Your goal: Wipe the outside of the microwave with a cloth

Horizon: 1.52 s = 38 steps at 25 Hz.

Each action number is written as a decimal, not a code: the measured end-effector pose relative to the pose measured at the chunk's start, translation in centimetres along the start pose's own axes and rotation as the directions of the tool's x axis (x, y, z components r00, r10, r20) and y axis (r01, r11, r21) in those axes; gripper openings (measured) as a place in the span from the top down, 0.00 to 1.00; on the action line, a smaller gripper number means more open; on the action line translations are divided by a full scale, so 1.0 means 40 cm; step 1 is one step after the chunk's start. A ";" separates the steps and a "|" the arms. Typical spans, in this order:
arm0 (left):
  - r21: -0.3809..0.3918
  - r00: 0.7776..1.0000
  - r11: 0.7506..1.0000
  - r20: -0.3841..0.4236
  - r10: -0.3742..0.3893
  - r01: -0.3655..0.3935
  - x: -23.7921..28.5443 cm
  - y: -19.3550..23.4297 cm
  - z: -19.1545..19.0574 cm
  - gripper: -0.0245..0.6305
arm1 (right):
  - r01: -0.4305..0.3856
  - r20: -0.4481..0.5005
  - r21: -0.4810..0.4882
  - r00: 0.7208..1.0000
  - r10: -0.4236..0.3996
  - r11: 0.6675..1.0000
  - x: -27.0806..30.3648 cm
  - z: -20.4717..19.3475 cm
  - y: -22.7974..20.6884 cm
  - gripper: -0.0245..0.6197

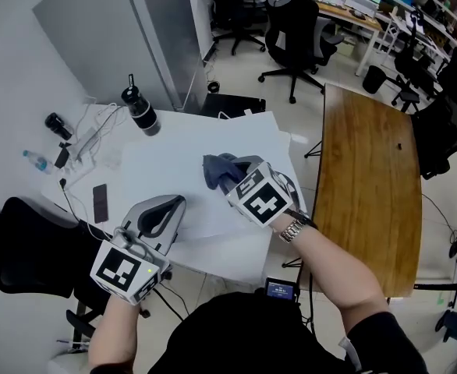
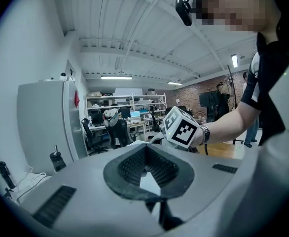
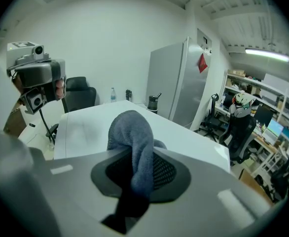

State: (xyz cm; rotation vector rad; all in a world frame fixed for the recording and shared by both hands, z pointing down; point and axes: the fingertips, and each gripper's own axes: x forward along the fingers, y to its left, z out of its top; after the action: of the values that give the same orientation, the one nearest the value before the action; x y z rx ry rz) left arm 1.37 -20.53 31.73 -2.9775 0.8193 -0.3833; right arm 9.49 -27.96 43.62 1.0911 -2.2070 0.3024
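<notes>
Grey cloth (image 3: 132,147) in the right tool (image 3: 134,179)

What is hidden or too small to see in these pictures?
- Head view: the right gripper covers part of the grey cloth.
- Right gripper view: the cloth's lower end vanishes between the jaws.
- Head view: the small bottle shows no readable detail.
- No view shows a recognisable microwave.

Cloth (image 3: 129,132): lower end lost in the dark throat of the right tongs (image 3: 137,172). Head view: marker cube (image 1: 261,201) covers their tips; black chair (image 1: 18,248) cut at left edge.
</notes>
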 end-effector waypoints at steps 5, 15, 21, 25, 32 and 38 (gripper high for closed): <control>0.004 1.000 1.000 -0.019 -0.004 0.004 0.041 -0.045 0.002 0.96 | 0.027 -0.005 0.009 1.000 -0.027 1.000 -0.037 -0.043 -0.067 0.86; -0.004 0.998 1.000 -0.061 -0.010 0.010 0.096 -0.107 -0.004 0.96 | 0.088 0.049 0.115 0.994 -0.094 0.989 -0.129 -0.122 -0.226 0.86; 0.002 0.996 1.000 -0.089 -0.001 0.001 0.111 -0.130 -0.011 0.96 | 0.121 0.119 0.191 0.982 -0.145 0.974 -0.171 -0.169 -0.305 0.86; 0.001 0.995 1.000 -0.096 0.002 -0.002 0.122 -0.148 -0.008 0.96 | 0.119 0.181 0.235 0.970 -0.164 0.965 -0.190 -0.194 -0.338 0.86; 0.003 0.995 1.000 -0.104 0.013 -0.012 0.134 -0.173 -0.003 0.96 | 0.117 0.255 0.312 0.945 -0.202 0.943 -0.193 -0.252 -0.381 0.86; -0.002 0.993 0.999 -0.110 0.036 -0.036 0.137 -0.180 -0.003 0.96 | 0.074 0.269 0.361 0.946 -0.180 0.929 -0.138 -0.328 -0.380 0.86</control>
State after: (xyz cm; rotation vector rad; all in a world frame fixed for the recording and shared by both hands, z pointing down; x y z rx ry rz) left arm 9.47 -17.11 33.75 -2.9629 0.8823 -0.5491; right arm 29.62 -27.93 48.94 1.5569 -2.3873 0.5137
